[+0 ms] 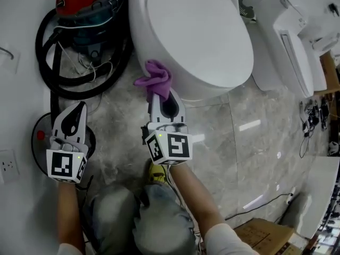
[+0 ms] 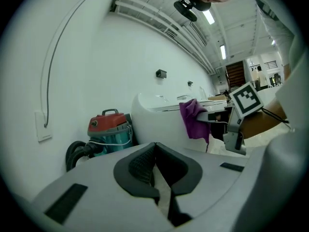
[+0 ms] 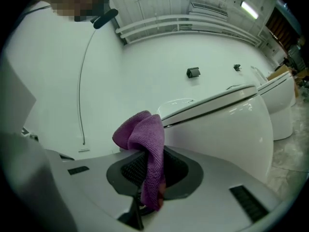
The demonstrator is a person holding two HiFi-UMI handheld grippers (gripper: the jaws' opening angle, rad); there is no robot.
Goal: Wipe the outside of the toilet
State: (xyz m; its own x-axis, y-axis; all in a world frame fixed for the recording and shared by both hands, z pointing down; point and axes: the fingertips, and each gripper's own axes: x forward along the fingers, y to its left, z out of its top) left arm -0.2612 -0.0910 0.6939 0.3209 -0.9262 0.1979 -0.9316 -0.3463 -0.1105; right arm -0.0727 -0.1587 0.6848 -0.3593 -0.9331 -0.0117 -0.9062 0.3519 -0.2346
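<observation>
A white toilet [image 1: 202,36] with its lid down fills the top middle of the head view; its bowl [image 3: 227,129] rises at the right of the right gripper view. My right gripper [image 1: 162,101] is shut on a purple cloth [image 1: 155,79], which bunches out past the jaws right beside the bowl's outer front-left side. The cloth [image 3: 145,153] droops down between the pads. My left gripper [image 1: 74,117] hangs low at the left, away from the toilet, its jaws shut [image 2: 154,173] with nothing between them. From there the cloth [image 2: 194,120] shows against the bowl.
A red and teal vacuum cleaner [image 1: 87,7] with a coiled black hose [image 1: 58,73] stands left of the toilet by the wall. A second white fixture [image 1: 289,47] sits at the right. Marble floor [image 1: 249,142] spreads below; a cardboard box [image 1: 265,238] lies at the bottom right.
</observation>
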